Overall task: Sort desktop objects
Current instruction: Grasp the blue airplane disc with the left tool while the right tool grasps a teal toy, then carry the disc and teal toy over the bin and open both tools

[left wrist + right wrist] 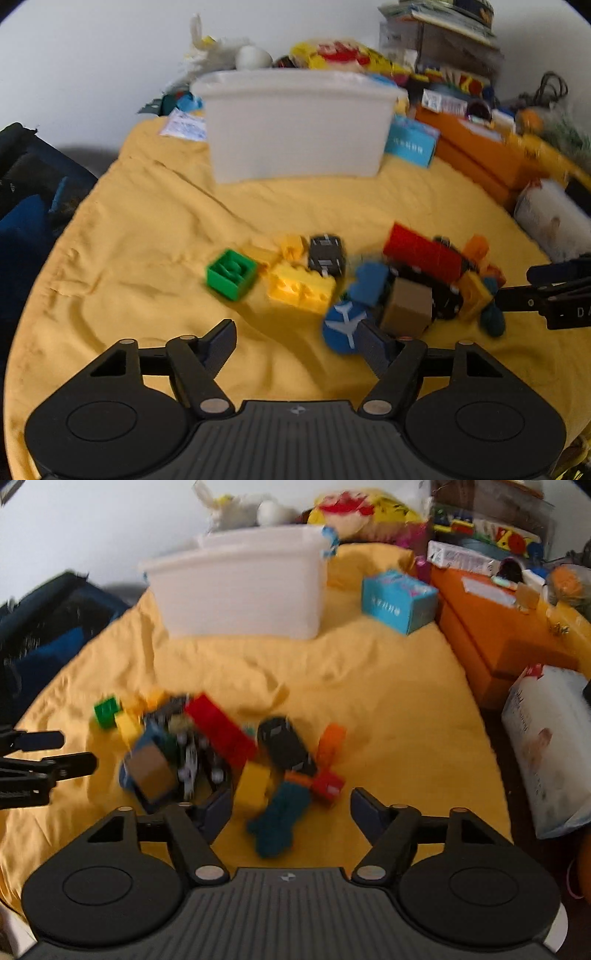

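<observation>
A pile of toy bricks lies on the yellow cloth (155, 229): a green brick (231, 274), a yellow brick (301, 288), a black toy car (326, 254), a red brick (424, 251), a brown block (406, 306) and a blue airplane disc (341, 326). My left gripper (297, 345) is open and empty just before the pile; it also shows in the right wrist view (55, 753). My right gripper (291, 814) is open over a teal piece (277, 823); it also shows in the left wrist view (532, 280). A white bin (295, 125) stands behind the pile.
Orange boxes (491, 627) and a teal carton (399, 602) stand at the right. A white package (550, 746) lies at the right edge. A dark bag (33, 192) sits off the left side. Stuffed toys and books crowd the back by the wall.
</observation>
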The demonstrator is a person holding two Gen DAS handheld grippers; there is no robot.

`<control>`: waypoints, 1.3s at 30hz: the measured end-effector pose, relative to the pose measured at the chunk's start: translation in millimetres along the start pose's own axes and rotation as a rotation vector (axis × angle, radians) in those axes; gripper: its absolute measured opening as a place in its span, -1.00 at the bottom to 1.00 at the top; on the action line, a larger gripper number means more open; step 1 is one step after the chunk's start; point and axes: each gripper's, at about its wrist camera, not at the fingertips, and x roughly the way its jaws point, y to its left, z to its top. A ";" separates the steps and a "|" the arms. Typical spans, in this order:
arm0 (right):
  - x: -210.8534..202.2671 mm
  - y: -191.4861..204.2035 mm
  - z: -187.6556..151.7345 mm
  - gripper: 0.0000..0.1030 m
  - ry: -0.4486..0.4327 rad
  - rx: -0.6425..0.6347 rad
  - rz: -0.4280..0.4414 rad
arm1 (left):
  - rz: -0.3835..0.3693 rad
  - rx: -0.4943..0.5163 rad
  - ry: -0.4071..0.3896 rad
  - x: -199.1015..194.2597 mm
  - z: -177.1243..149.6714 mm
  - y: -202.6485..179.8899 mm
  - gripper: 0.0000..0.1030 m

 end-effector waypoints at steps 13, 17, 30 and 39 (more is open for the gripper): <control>16.1 8.8 -17.9 -0.03 0.045 -0.006 -0.012 | -0.031 0.032 0.035 23.4 -2.4 -20.7 0.24; 16.8 8.9 -21.3 -0.03 0.043 0.000 -0.015 | -0.039 0.031 0.047 27.6 -3.1 -26.1 0.17; 13.0 2.3 -15.4 -0.25 0.020 0.037 0.010 | -0.040 0.013 0.032 24.2 0.8 -25.8 -0.18; -24.6 -7.9 4.6 -0.25 -0.104 0.066 0.023 | -0.014 -0.032 -0.099 -20.8 32.4 0.7 -0.18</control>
